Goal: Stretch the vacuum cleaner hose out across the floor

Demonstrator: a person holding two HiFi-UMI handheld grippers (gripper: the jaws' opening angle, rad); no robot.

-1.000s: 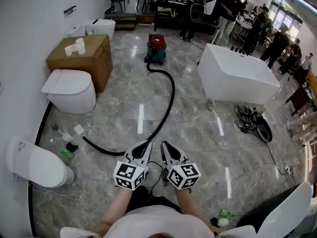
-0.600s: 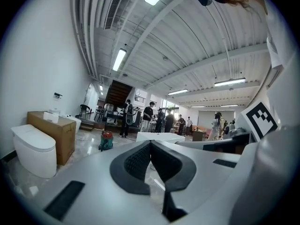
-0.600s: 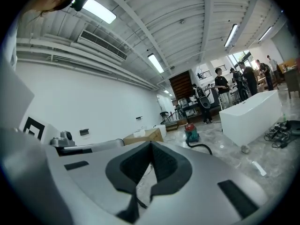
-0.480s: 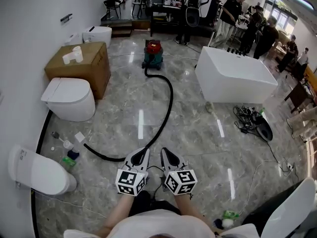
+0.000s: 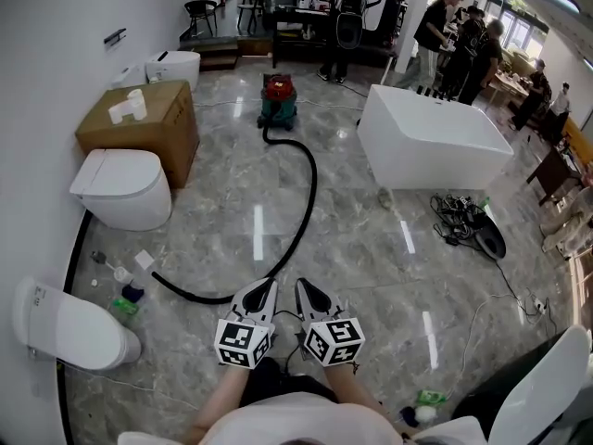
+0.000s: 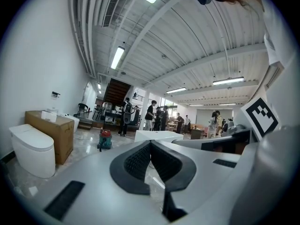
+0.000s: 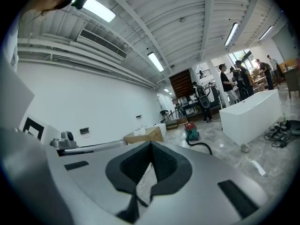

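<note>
Left claw [image 5: 260,291] and right claw [image 5: 309,291] are both pinched shut on nothing. They are held side by side, about level above the floor [image 5: 371,248], seemingly just carried rather than gripping. Just beyond their tips the black hose [image 5: 311,188] bends. One end runs to the vacuum [image 5: 277,98] near the floor's far edge, and the loose end hooks toward the left wall. The hose lies curved, not straight.

Black hose [image 5: 312,188], red-and-green vacuum cleaner [image 5: 277,100] at top centre, grey marbled floor [image 5: 361,248], white bathtub [image 5: 431,142] upper right, brown carton [image 5: 144,128] upper left.
</note>
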